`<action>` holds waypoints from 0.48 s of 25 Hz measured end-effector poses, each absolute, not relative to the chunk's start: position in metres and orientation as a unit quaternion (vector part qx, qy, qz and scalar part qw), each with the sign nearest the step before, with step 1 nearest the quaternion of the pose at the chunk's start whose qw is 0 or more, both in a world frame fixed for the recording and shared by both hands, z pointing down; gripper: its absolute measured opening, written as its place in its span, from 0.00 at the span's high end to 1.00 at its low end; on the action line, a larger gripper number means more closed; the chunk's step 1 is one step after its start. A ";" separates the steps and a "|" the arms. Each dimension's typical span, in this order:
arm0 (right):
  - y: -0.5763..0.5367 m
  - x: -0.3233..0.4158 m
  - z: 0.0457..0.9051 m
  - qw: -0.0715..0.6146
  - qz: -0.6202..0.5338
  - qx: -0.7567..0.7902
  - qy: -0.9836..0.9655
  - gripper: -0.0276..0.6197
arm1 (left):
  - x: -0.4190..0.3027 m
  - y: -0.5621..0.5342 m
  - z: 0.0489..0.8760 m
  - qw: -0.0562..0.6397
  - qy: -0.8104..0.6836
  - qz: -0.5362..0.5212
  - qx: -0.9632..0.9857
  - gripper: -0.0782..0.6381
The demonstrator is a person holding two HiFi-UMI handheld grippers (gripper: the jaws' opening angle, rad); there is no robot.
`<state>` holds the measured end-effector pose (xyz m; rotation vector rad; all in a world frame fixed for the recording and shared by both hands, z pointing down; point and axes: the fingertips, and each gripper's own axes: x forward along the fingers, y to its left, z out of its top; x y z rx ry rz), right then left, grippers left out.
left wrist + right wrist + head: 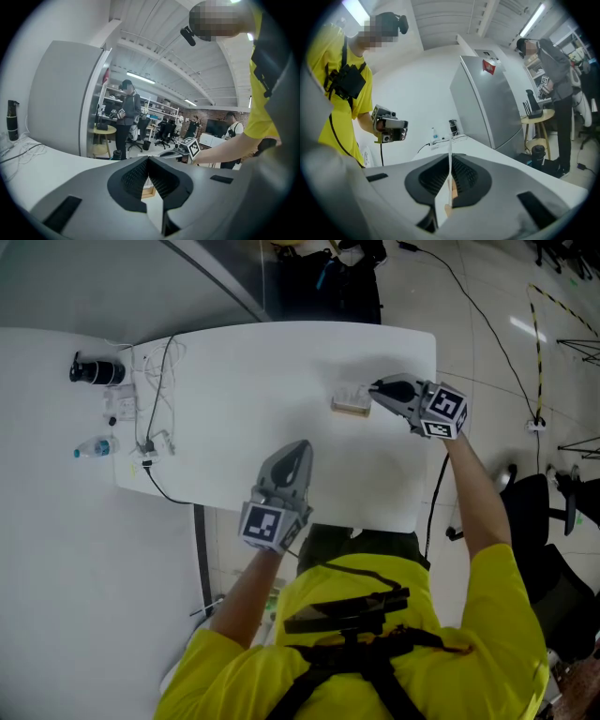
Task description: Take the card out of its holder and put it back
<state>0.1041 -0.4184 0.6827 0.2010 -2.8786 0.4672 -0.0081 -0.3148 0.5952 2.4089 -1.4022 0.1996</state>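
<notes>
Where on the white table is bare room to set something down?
Bare: the middle of the table, between the cables and the card holder; also the near right part, between the left tongs and right tongs. Crowded: the left end, where the cables lie.

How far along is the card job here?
Grasp done: the right gripper is shut on the card. In hand: card at the wooden holder, in or out I cannot tell. Remaining: seating it and letting go. The left gripper is shut, empty.
</notes>
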 end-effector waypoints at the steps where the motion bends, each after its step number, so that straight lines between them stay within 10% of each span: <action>1: -0.418 0.104 0.684 0.111 0.158 0.067 -0.979 0.93 | -0.007 -0.315 0.595 0.173 -0.494 0.071 0.849 0.90; 12: -0.407 0.100 0.727 0.123 0.179 0.080 -0.973 0.92 | -0.003 -0.318 0.614 0.190 -0.491 0.075 0.847 0.90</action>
